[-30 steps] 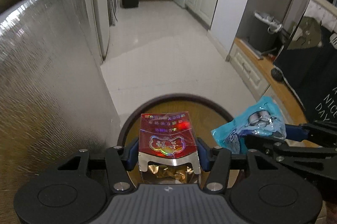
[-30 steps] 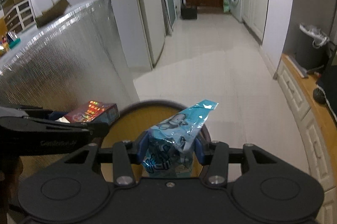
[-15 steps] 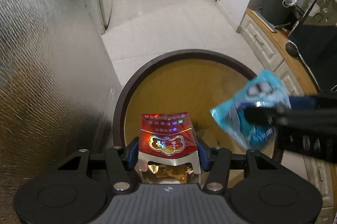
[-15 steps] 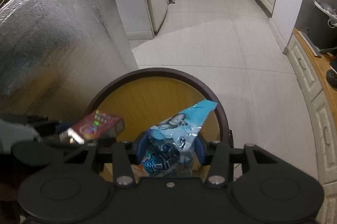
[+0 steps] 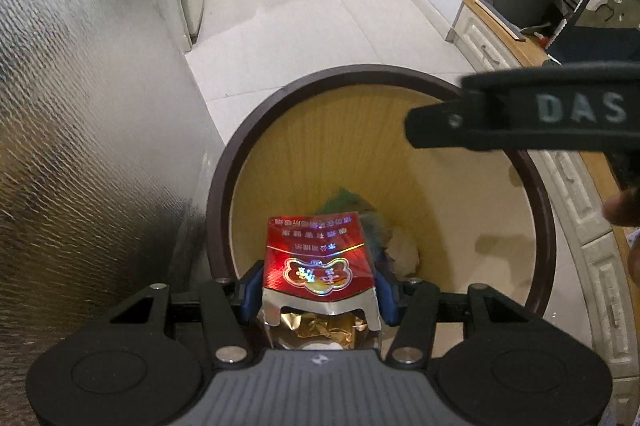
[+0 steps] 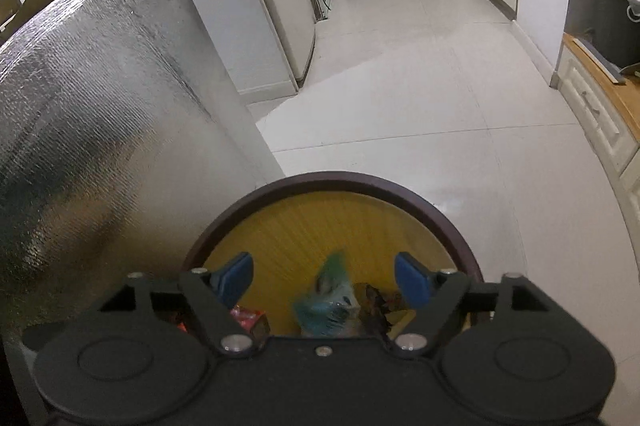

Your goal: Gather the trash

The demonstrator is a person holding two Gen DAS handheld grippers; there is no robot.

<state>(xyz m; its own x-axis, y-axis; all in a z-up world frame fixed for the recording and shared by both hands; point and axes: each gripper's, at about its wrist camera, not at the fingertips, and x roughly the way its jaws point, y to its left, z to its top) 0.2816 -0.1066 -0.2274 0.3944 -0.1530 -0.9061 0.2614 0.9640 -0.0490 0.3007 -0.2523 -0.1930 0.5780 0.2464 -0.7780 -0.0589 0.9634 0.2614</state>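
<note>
My left gripper [image 5: 319,286] is shut on a red cigarette pack [image 5: 318,258] with gold foil at its torn end and holds it over the near rim of a round bin [image 5: 360,74] with a dark brown rim and yellow inner wall. My right gripper [image 6: 327,276] is open and empty above the same bin [image 6: 332,178]. A blue snack wrapper [image 6: 330,308], blurred, sits inside the bin below the right gripper. The red pack [image 6: 246,318] shows partly at lower left in the right wrist view. The right gripper's black finger [image 5: 520,114] crosses the bin's right side in the left wrist view.
A tall panel of silver foil insulation [image 5: 80,146] stands right beside the bin on the left. White tile floor [image 6: 420,86] stretches ahead. A low white cabinet with a wooden top [image 5: 500,34] runs along the right. Crumpled trash [image 5: 400,246] lies in the bin bottom.
My right gripper opened and the blue wrapper dropped into the bin. Both grippers moved further over the bin. My left gripper still holds the red pack.
</note>
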